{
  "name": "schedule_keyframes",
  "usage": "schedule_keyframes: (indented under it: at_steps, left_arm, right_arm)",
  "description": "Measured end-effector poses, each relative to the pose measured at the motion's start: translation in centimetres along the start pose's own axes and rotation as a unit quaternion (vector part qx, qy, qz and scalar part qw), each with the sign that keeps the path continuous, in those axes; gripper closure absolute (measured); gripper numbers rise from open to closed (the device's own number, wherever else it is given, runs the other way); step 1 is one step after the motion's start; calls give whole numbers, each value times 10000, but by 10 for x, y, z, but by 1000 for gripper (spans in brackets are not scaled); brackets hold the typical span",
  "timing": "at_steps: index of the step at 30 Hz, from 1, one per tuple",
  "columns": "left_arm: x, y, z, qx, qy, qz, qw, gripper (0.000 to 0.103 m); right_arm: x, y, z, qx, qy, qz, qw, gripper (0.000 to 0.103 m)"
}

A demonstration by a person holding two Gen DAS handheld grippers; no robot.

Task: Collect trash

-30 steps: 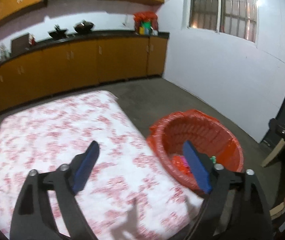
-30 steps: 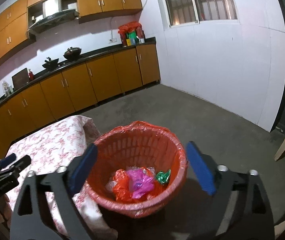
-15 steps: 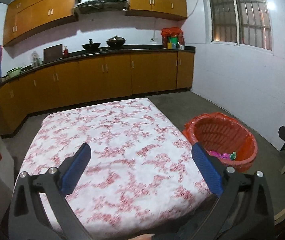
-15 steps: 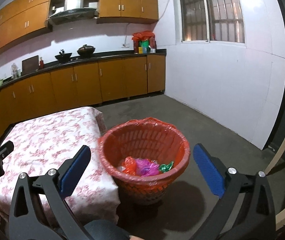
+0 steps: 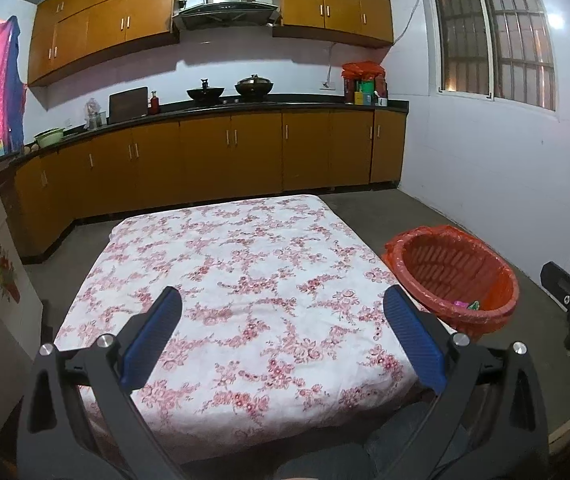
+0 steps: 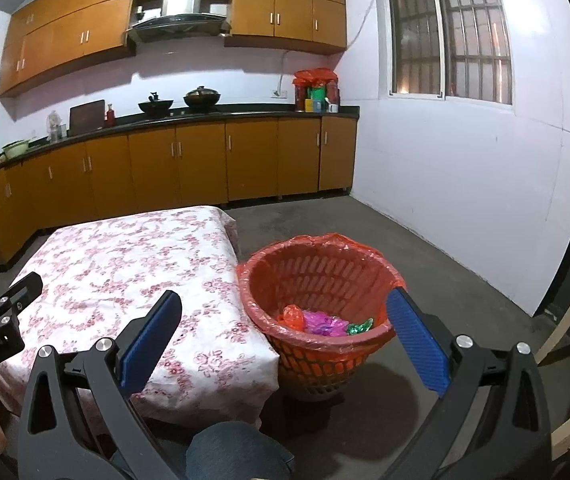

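An orange basket (image 6: 317,276) lined with an orange bag stands on the floor right of the table; it also shows in the left wrist view (image 5: 457,268). Crumpled trash (image 6: 321,322), orange, pink and green, lies inside it. My left gripper (image 5: 281,336) is open and empty, held above the near part of the floral tablecloth (image 5: 229,264). My right gripper (image 6: 285,340) is open and empty, held back from the basket, above the table's right corner (image 6: 245,356).
Brown kitchen cabinets (image 5: 225,160) with a black counter run along the back wall. A white wall with a barred window (image 6: 449,36) is on the right. Grey floor (image 6: 425,264) surrounds the basket. A wooden plank (image 6: 569,320) leans at far right. My knee (image 6: 237,456) is below.
Both grippers have pulled back and up from the basket and table, so both now look farther away. Both stay open and empty.
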State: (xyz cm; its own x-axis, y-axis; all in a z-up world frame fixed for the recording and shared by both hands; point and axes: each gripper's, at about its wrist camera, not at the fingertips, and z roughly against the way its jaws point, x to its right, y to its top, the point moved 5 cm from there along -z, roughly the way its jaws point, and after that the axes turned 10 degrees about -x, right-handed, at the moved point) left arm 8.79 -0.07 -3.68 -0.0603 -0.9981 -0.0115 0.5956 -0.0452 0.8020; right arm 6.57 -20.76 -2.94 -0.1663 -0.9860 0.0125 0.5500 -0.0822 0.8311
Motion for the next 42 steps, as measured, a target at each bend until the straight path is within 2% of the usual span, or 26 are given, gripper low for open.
schedule_keyframes:
  at_steps: [10,23,42]
  left_arm:
    - [-11,-5,20,205,172,99,9996,4]
    - [-15,-12,25,126,154,201,9996,4]
    - [-12,-13,25,83,116,220,9997,4]
  right_arm:
    - [-8,-5,10,64,25,12,10000,2]
    - [-15,-12,13,13,77,20,10000,2]
    - [1,-12,11,-91,-204,-145,9996,2]
